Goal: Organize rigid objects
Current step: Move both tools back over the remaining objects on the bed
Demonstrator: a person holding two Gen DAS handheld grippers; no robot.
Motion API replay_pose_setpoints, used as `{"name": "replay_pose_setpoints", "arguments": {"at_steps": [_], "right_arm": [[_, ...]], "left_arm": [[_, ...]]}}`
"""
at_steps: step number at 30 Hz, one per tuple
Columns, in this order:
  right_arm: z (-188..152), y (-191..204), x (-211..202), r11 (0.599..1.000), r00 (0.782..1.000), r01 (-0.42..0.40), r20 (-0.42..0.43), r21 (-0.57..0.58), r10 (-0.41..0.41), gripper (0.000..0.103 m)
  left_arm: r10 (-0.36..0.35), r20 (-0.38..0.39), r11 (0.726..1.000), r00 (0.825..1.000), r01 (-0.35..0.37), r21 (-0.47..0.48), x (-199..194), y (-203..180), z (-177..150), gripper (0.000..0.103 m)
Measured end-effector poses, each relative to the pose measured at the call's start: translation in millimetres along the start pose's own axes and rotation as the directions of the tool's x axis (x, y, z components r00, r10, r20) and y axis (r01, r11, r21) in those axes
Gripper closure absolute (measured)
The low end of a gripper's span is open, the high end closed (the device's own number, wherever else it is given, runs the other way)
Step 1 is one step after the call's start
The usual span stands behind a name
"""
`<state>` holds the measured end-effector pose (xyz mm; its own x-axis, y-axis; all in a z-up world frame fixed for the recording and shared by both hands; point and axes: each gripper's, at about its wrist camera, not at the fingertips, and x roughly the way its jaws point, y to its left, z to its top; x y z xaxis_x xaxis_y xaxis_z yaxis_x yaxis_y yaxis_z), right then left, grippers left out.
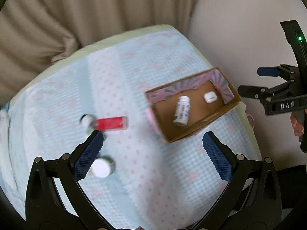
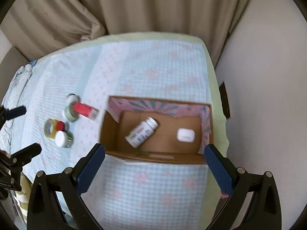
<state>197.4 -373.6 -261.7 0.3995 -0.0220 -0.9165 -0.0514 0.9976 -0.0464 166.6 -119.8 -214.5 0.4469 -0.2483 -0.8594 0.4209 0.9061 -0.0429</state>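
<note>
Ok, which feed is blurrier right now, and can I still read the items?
Left wrist: heavy motion smear on the red box and white cap; bottle in the carton sharper. Right wrist: milder blur, jars distinguishable, labels unreadable. Both views fisheye-bent, soft even light.

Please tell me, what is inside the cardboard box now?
Inside the cardboard box lie a white pill bottle on its side and a small white case, apart from each other. The near wall hides a strip of the floor, so anything there cannot be seen.
</note>
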Motion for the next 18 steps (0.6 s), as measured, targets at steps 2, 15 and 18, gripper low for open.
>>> {"name": "replay_pose_setpoints", "arguments": {"at_steps": [2,15,18], "right_arm": [[2.3,17.6,-10.3,1.0,1.0,-0.014,0.021,0.004,0.014,0.0],[-5.3,182.7,-39.0,0.991,0.982,-0.136,0.134,0.014,0.133,0.0],[-6.5,221.0,-30.9,0.991,0.981,-0.135,0.138,0.001,0.134,0.0]], "left_arm": [[0.022,0.029,0.998,0.999,-0.02,-0.052,-18.6,24.7,-17.9,0.0],[0.142,0.05,0.965,0.989,-0.127,-0.23,-62.9,189.3,-150.7,0.0],[0.139,0.037,0.967,0.99,-0.128,-0.221,-60.4,215.0,-174.5,0.0]]}}
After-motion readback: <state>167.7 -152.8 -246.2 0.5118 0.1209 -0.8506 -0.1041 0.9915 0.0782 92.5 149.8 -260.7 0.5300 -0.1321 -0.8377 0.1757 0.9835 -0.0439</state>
